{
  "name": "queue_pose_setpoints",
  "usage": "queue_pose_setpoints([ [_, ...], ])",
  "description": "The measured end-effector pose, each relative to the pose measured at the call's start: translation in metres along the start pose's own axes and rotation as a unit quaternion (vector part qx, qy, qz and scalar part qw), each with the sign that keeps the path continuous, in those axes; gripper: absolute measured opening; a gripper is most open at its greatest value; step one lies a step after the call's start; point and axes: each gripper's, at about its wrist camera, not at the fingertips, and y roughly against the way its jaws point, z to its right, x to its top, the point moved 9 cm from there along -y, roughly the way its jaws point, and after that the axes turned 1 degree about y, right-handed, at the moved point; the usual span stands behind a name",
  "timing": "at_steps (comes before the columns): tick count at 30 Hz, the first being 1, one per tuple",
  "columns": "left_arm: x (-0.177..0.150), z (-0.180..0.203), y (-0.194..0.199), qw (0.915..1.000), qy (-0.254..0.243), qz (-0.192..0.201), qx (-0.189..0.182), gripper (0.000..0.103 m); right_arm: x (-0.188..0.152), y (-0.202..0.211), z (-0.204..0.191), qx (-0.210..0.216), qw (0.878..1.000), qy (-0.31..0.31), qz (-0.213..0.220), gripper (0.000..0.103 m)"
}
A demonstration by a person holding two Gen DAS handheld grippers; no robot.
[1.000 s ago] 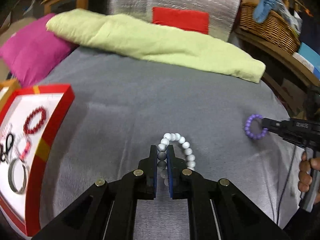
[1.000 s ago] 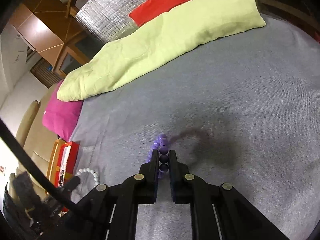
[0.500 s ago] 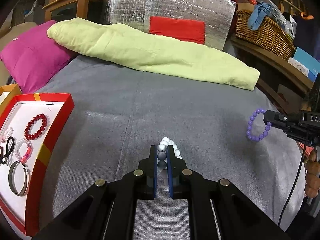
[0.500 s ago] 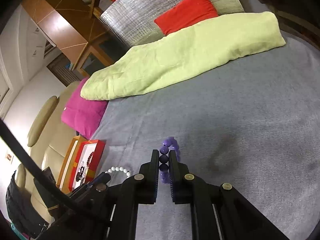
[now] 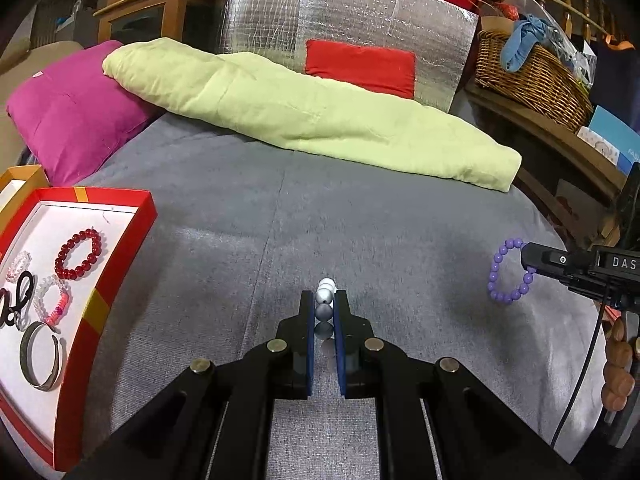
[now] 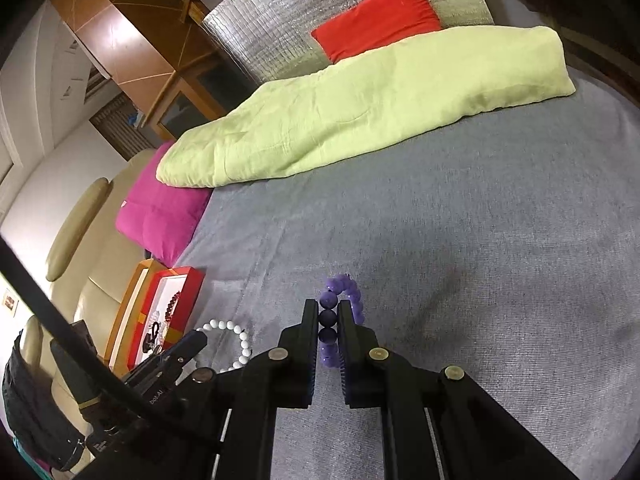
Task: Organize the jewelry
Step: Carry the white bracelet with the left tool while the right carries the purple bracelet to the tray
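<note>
My left gripper [image 5: 323,305] is shut on a white bead bracelet [image 5: 325,294], held above the grey bedspread [image 5: 360,220]. In the right wrist view that same white bracelet [image 6: 236,338] hangs from the left gripper [image 6: 196,338] at lower left. A purple bead bracelet [image 6: 342,292] is clamped in my right gripper [image 6: 329,314], also lifted off the bed. Seen from the left wrist, the purple bracelet [image 5: 508,276] dangles from the right gripper [image 5: 528,258] at the right edge. A red-rimmed jewelry box [image 5: 116,264] at left holds a red bead bracelet [image 5: 78,253], a metal bangle [image 5: 42,356] and other pieces.
A light green folded quilt [image 5: 304,112] lies across the back of the bed, with a magenta pillow [image 5: 68,116] at its left end. Behind stand a silver quilted cushion [image 5: 348,16] and a red cushion [image 5: 360,62]. A wicker basket [image 5: 528,76] sits on a shelf at right.
Both bracelets have been lifted off the bedspread. The white bracelet now hangs edge-on between the left fingers, and the right gripper with the purple one has risen.
</note>
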Motion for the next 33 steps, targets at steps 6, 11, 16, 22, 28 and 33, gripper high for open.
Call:
queue_pose_setpoints([
  [6,0.0008,0.0008,0.0006,1.0,-0.001,0.003,0.0,0.009,0.0007,0.0012,-0.0008,0.002,1.0,0.003,0.002,0.01],
  [11,0.0008,0.0004,0.0005,1.0,-0.002,0.004,0.001,0.009,0.0003,-0.0005,0.0007,0.002,1.0,0.002,-0.001,0.01],
  [16,0.0014,0.0008,0.0014,1.0,0.001,0.006,0.0,0.009,-0.0007,-0.0025,0.0013,0.002,1.0,0.002,-0.002,0.01],
  [22,0.0023,0.001,0.0022,1.0,-0.001,0.009,0.001,0.009,-0.0015,-0.0032,-0.0001,-0.022,1.0,0.022,0.002,0.01],
  [28,0.0024,0.0004,0.003,0.9999,-0.001,0.01,0.004,0.009,0.0003,-0.0022,-0.0007,-0.026,0.999,0.033,0.005,0.01],
  [33,0.0036,0.0006,0.005,0.9999,0.001,0.015,0.007,0.009,0.003,0.0026,-0.0007,-0.021,0.999,0.032,0.014,0.01],
])
